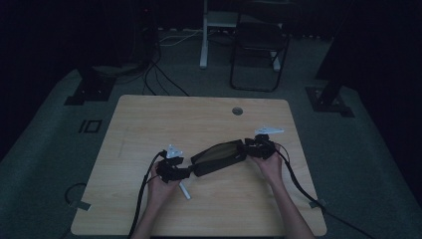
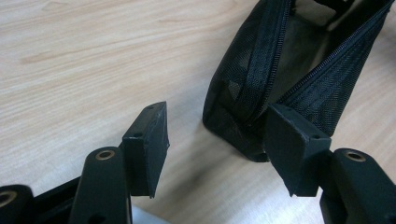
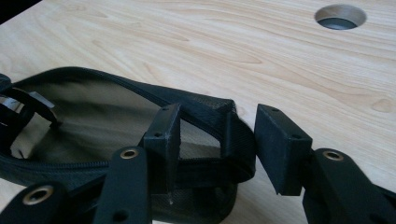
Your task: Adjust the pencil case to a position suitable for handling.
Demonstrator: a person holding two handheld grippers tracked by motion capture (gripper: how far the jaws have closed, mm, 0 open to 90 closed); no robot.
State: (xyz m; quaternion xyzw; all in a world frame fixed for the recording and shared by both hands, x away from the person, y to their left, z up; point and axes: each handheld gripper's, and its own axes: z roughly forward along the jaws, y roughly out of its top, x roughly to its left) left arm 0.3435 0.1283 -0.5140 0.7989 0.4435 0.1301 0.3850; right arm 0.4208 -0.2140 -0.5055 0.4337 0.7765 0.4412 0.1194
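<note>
I have the black mesh zip pouch (image 1: 219, 157) lying mid-table on the pale wooden table (image 1: 149, 124), slanted between my two hands. Its zip stands open along most of its length; the olive lining shows.

Left gripper (image 2: 212, 149): jaws spread, nothing held, the pouch's closed zip end just beside one pad (image 2: 292, 140).

Right gripper (image 3: 217, 144): jaws parted, straddling the pouch's end wall, one pad (image 3: 163, 140) inside the mouth, not yet pinching.

I judge the opening done. A thin white stick (image 1: 184, 191) lies by my left hand, not yet loaded; I cannot tell what it is.
</note>
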